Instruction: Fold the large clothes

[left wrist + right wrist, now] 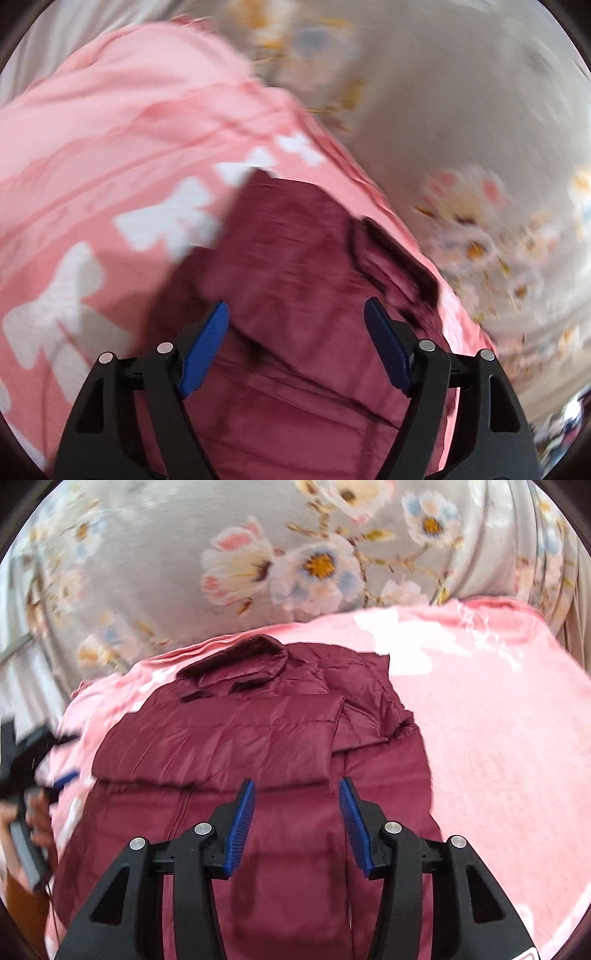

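Observation:
A maroon quilted jacket (240, 738) lies flat on a pink blanket (498, 720), collar (236, 664) at the far end and one sleeve (365, 720) folded in over its right side. My right gripper (296, 782) hovers open over the jacket's lower middle with nothing between its blue pads. In the blurred left wrist view the same jacket (288, 277) fills the centre, its collar (388, 251) to the right. My left gripper (295, 306) stands wide open above it, holding nothing.
The pink blanket (129, 129) has white bow shapes and lies on a grey floral bedsheet (184, 554). At the right wrist view's left edge a person's hand (37, 812) grips the other gripper's handle beside the jacket.

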Action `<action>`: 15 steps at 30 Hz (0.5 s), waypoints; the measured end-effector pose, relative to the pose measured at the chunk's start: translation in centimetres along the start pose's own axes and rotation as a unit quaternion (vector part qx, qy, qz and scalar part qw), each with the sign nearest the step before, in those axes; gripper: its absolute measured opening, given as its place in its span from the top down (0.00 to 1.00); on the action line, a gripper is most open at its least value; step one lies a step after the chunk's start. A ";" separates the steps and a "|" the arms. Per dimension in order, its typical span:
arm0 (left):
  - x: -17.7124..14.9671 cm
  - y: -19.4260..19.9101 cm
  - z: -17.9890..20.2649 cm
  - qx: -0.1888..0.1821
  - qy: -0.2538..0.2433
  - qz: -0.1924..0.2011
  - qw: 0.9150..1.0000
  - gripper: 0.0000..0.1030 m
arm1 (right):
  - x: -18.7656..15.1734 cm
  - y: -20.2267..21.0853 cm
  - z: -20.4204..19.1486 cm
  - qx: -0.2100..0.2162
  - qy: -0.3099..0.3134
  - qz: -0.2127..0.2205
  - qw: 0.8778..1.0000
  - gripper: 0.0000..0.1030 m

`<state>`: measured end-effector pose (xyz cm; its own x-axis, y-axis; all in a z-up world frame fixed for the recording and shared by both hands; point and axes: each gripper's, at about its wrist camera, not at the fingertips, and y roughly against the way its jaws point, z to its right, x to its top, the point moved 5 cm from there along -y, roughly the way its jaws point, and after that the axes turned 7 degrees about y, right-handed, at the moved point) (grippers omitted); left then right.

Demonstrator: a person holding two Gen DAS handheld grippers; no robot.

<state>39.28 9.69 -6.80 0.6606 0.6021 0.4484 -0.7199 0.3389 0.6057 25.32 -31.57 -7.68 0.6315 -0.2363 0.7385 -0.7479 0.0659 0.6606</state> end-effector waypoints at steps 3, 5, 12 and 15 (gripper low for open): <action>1.1 -1.1 -2.5 0.009 0.028 -0.006 1.000 0.35 | 0.6 -2.2 0.5 -0.014 -0.009 -0.011 1.000 0.55; 1.5 -2.0 -3.6 0.010 0.047 -0.014 0.999 0.39 | 0.6 -3.3 0.7 -0.011 -0.023 -0.021 0.999 0.55; 0.7 -4.7 -4.0 0.000 0.070 -0.055 0.996 0.66 | 0.5 -6.4 0.6 0.017 -0.061 -0.053 0.997 0.59; 0.7 -5.5 -4.4 0.016 0.076 -0.058 0.995 0.88 | 0.7 -6.9 0.3 0.019 -0.057 -0.054 0.997 0.87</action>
<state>42.74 11.41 -12.72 0.6978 0.6629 0.2714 -0.6318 0.3911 0.6692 30.85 -32.47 -11.71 0.6831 -0.3494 0.6413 -0.6852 -0.0027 0.7283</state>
